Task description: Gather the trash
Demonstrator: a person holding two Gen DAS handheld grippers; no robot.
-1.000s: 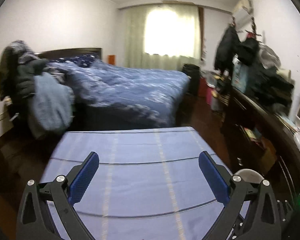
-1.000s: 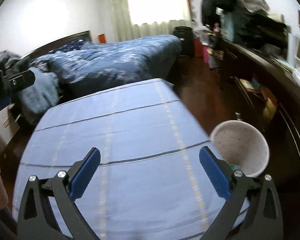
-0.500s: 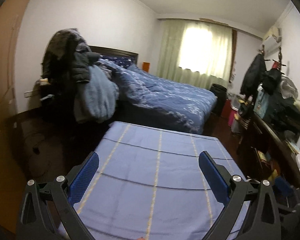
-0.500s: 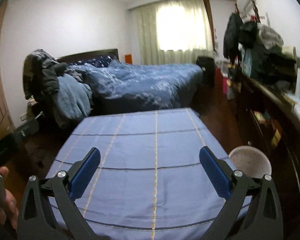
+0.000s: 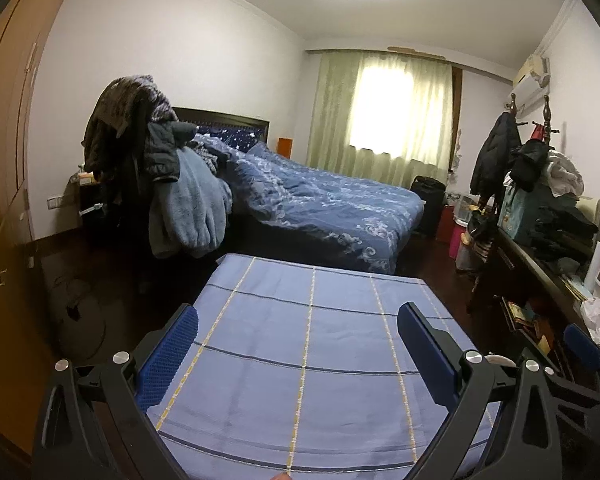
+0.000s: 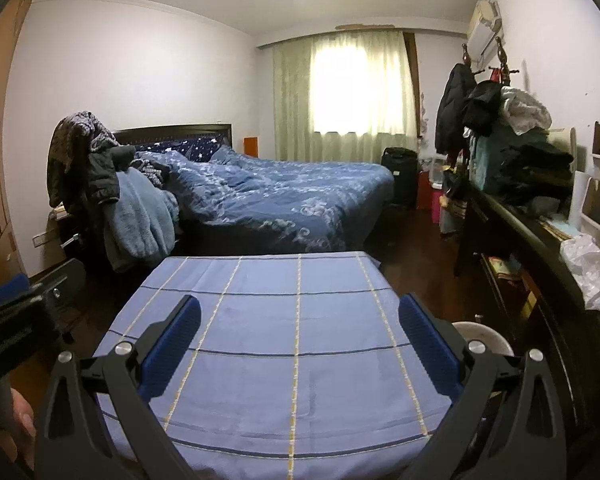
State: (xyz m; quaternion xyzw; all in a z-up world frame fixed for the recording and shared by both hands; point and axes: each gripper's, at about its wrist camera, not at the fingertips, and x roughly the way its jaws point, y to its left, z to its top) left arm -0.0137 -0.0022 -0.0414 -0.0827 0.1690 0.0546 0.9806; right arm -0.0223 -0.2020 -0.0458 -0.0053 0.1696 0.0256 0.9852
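Observation:
A table with a blue checked cloth [image 5: 312, 344] lies in front of both grippers; it also shows in the right wrist view [image 6: 296, 320]. No trash shows on the cloth. My left gripper [image 5: 298, 344] is open and empty above the cloth's near end. My right gripper [image 6: 300, 336] is open and empty above the cloth too. A round white bin [image 6: 486, 338] stands on the floor at the table's right side, mostly hidden behind my right finger. The left gripper's body [image 6: 16, 320] shows at the left edge of the right wrist view.
A bed with a blue quilt [image 5: 320, 200] stands beyond the table. Clothes hang on a rack [image 5: 140, 148] to its left. A dark cluttered dresser [image 6: 532, 216] runs along the right wall, with crumpled white plastic [image 6: 592, 268] on it. A wooden wardrobe [image 5: 0, 160] is at the left.
Both grippers have lifted and tilted upward, so more of the room and ceiling shows. The white bin has slipped behind my right finger. Both stay open.

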